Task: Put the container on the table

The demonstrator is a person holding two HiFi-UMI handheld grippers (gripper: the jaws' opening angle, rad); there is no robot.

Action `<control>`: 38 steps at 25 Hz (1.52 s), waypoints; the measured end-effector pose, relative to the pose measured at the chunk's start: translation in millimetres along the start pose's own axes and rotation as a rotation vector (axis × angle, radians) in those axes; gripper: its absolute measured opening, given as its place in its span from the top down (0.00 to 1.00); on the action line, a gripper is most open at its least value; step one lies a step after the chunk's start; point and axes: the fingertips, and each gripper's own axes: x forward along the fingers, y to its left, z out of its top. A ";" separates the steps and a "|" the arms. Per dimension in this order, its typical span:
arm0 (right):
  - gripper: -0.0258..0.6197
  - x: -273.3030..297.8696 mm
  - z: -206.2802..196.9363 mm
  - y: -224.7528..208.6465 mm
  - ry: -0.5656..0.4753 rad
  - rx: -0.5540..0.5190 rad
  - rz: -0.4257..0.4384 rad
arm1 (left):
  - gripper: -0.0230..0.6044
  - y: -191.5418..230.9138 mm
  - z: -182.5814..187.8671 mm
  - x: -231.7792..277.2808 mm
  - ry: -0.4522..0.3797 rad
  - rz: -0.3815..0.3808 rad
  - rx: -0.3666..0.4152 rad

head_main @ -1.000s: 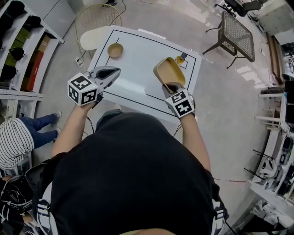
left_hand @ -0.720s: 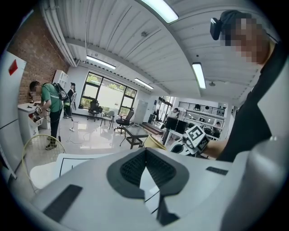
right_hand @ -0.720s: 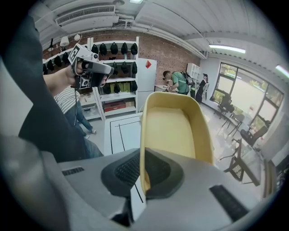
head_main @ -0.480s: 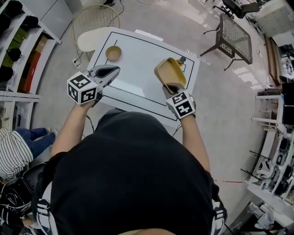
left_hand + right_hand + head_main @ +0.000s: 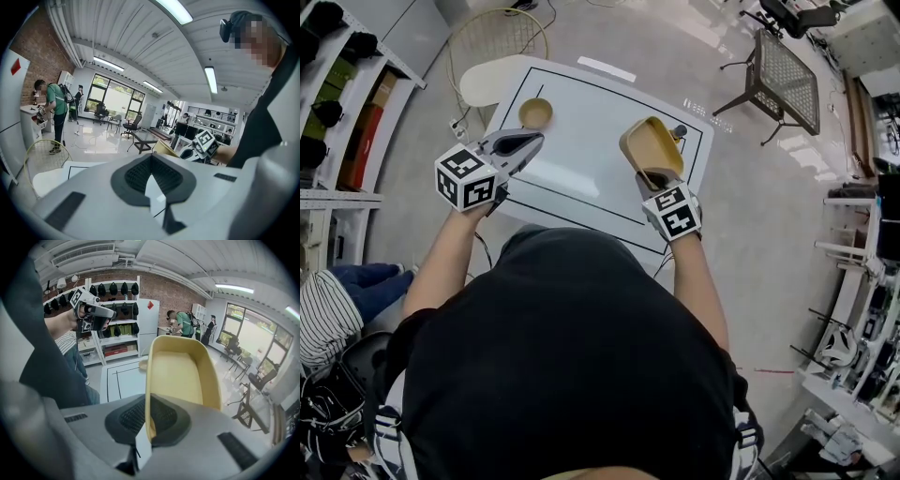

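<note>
Holding the yellow container (image 5: 652, 145) by one wall, the clenched right gripper (image 5: 649, 176) hangs above the table's (image 5: 581, 122) right half. The left gripper (image 5: 525, 142) is closed and empty. Level the container, lower it flat, then release.

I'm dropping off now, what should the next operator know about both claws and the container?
Left claw: shut, empty, by the table's near left edge.
Right claw: shut on the tan container's rim; container tilted in the air over the table's right side.
Done: container in grip.
Left: lower it onto bare table, away from the small bowl, and release.
</note>
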 end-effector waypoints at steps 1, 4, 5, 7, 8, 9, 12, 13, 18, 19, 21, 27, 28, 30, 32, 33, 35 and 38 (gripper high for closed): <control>0.95 1.8 1.1 -1.4 0.003 0.000 0.000 | 0.95 2.8 0.4 1.3 0.000 -0.001 -0.002; 0.95 6.9 3.0 -5.8 0.013 0.002 0.002 | 0.95 8.9 2.1 5.7 0.001 -0.009 -0.007; 0.95 8.2 3.5 -7.4 0.017 0.002 0.003 | 0.95 9.9 2.7 7.7 0.003 -0.014 -0.007; 0.95 10.3 4.6 -10.3 0.020 0.004 0.004 | 0.95 11.0 3.3 11.3 0.008 -0.022 -0.006; 0.95 11.1 5.3 -11.3 0.019 0.005 0.004 | 0.95 11.5 3.2 12.5 0.010 -0.025 -0.006; 0.95 12.0 6.0 -12.1 0.018 0.006 0.005 | 0.95 12.2 2.9 13.3 0.011 -0.025 -0.006; 0.95 14.5 8.0 -14.9 0.020 0.008 0.006 | 0.95 16.0 1.7 14.2 0.015 -0.023 -0.010; 0.95 15.4 8.9 -15.8 0.020 0.008 0.007 | 0.95 17.6 1.6 14.0 0.016 -0.021 -0.011; 0.95 19.4 9.7 -17.3 0.027 0.010 0.008 | 0.95 23.8 2.0 11.7 0.014 -0.014 -0.015; 0.95 20.2 9.7 -17.0 0.028 0.011 0.007 | 0.95 24.7 1.6 11.1 0.014 -0.013 -0.016; 0.95 22.2 10.1 -16.2 0.029 0.010 0.008 | 0.95 26.5 0.4 10.2 0.013 -0.013 -0.019; 0.95 32.2 8.1 -16.0 0.045 0.012 0.016 | 0.95 30.0 -4.3 8.3 0.017 -0.011 -0.030; 0.95 34.0 7.0 -16.2 0.048 0.013 0.017 | 0.95 30.1 -4.8 8.1 0.017 -0.011 -0.032; 0.95 38.2 4.7 -16.9 0.056 0.013 0.019 | 0.95 30.8 -5.6 7.6 0.017 -0.009 -0.034; 0.95 42.9 2.4 -17.5 0.064 0.012 0.022 | 0.95 32.0 -6.2 6.7 0.016 -0.006 -0.036; 0.95 45.5 1.0 -17.8 0.068 0.013 0.023 | 0.95 32.6 -6.4 6.4 0.017 -0.005 -0.037; 0.95 51.2 -2.4 -18.4 0.076 0.018 0.028 | 0.95 33.2 -6.5 6.2 0.017 -0.007 -0.040; 0.95 60.5 -8.7 -19.4 0.089 0.024 0.035 | 0.95 33.4 -6.9 6.5 0.019 -0.011 -0.044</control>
